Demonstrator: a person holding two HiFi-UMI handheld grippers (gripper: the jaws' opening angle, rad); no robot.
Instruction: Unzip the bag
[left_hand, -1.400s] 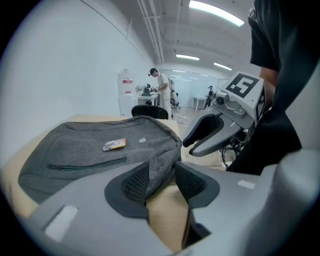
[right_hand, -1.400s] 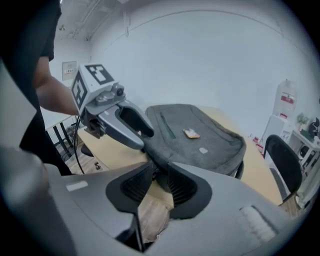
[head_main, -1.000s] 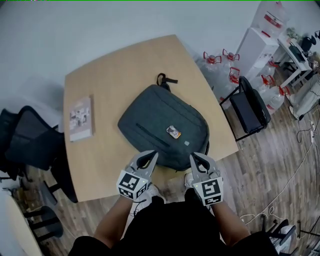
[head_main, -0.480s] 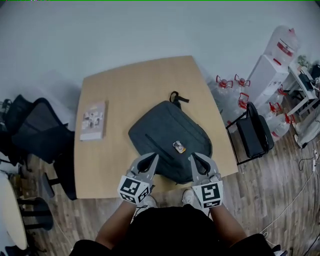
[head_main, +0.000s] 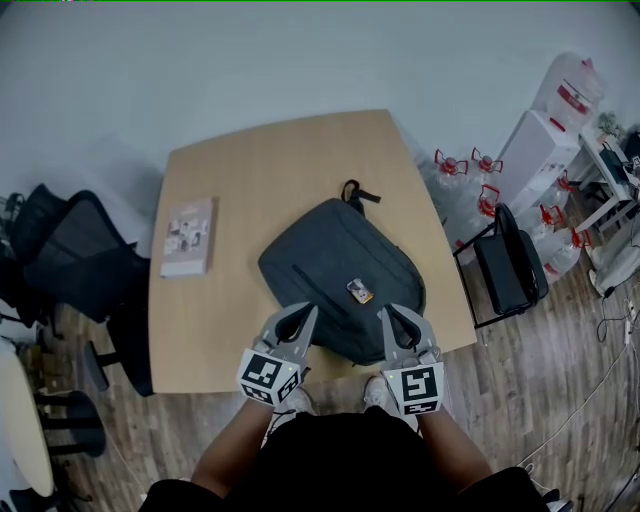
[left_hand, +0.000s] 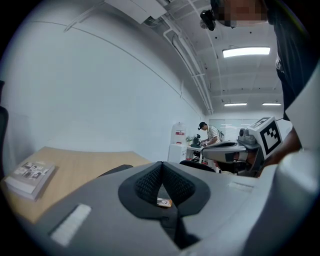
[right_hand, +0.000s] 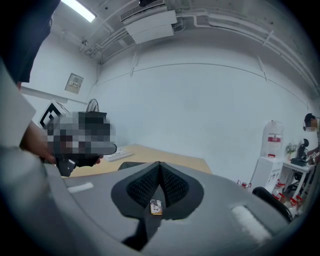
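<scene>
A dark grey backpack (head_main: 330, 262) lies flat on the wooden table (head_main: 250, 170). Its top handle (head_main: 355, 192) points away from me and a small orange badge (head_main: 354, 291) sits on its front. My left gripper (head_main: 307, 311) hovers over the bag's near left edge, shut and empty. My right gripper (head_main: 386, 311) hovers over the near right edge, also shut and empty. In the left gripper view the jaws (left_hand: 161, 171) meet, with the badge (left_hand: 163, 202) showing below them. The right gripper view shows its jaws (right_hand: 159, 171) closed above the badge (right_hand: 156, 206).
A book (head_main: 187, 237) lies near the table's left edge. A black chair (head_main: 65, 272) stands to the left and another chair (head_main: 505, 238) to the right. Water bottles (head_main: 470, 165) and a white dispenser (head_main: 545, 125) stand beyond it. Cables (head_main: 610, 330) run over the wooden floor.
The head view has shifted, so the table and bag sit a little lower and further right. Both grippers stay shut over the bag's near edge.
</scene>
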